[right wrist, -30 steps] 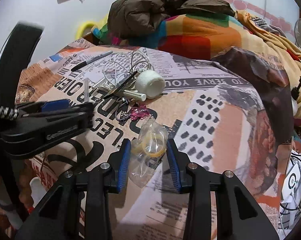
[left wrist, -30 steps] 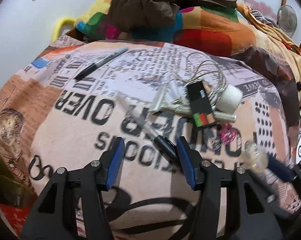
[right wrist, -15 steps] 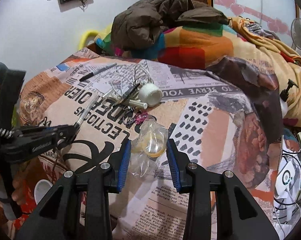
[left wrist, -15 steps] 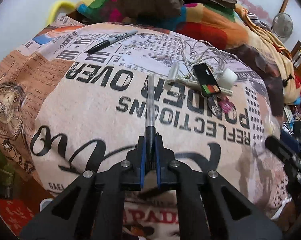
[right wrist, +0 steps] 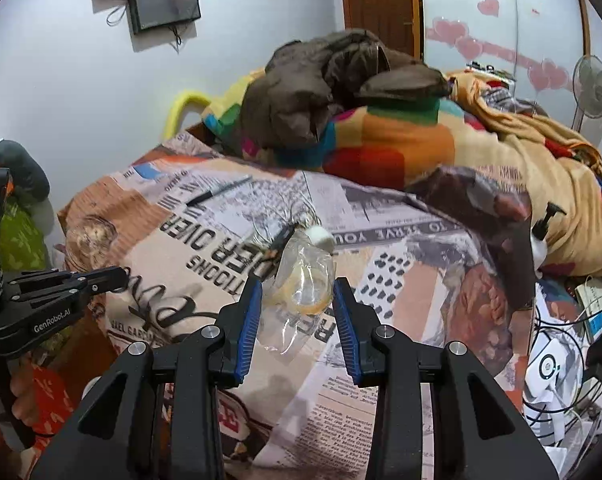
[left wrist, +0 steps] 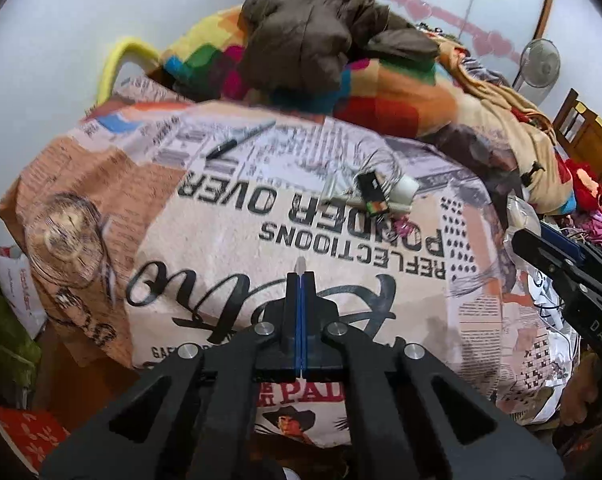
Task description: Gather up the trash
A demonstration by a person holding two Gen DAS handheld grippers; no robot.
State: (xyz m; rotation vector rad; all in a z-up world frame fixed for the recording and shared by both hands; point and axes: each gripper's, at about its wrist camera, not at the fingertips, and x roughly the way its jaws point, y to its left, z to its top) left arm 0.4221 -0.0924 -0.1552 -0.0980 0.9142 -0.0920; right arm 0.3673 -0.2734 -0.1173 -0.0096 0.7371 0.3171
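Trash in hand: a clear wrapper [right wrist: 301, 288] with a yellowish ring inside sits between the fingers of the right gripper [right wrist: 297, 312], pads pressing its sides, lifted clear of the bed [right wrist: 401, 280] above its near half. Grip reads as firm; the wrapper's tail hangs loose below the jaws.

Left gripper [left wrist: 301, 280]: jaws fully shut. A thin pale tip [left wrist: 300, 265] pokes out past the fingertips; probably a pen or straw held end-on, but too little shows to say which.

Step, as judged: both pieces picked, carry-off under way. Next move calls for a bin or bag to drop into. None is identifiable in either view. A white bag [left wrist: 15, 276] sits off the bed's left edge, on the floor side; it may be the target, not certain.

Left on the bed, toward its middle: a cluster of white cap [left wrist: 405, 190], black packet [left wrist: 373, 196] and wire [left wrist: 381, 168], touching or overlapping. A marker [left wrist: 239, 140] lies apart, nearer the far left corner. Which of these counts as trash cannot be judged.

Hard to make out:
- The left gripper's load, nearly all hidden by its own fingers.
- The floor below the near edge, blocked by both grippers.
- From the right view, the wrapper covers part of the cluster.
- A hand [right wrist: 21, 392] on the left handle is only partly in view, at the left frame edge.
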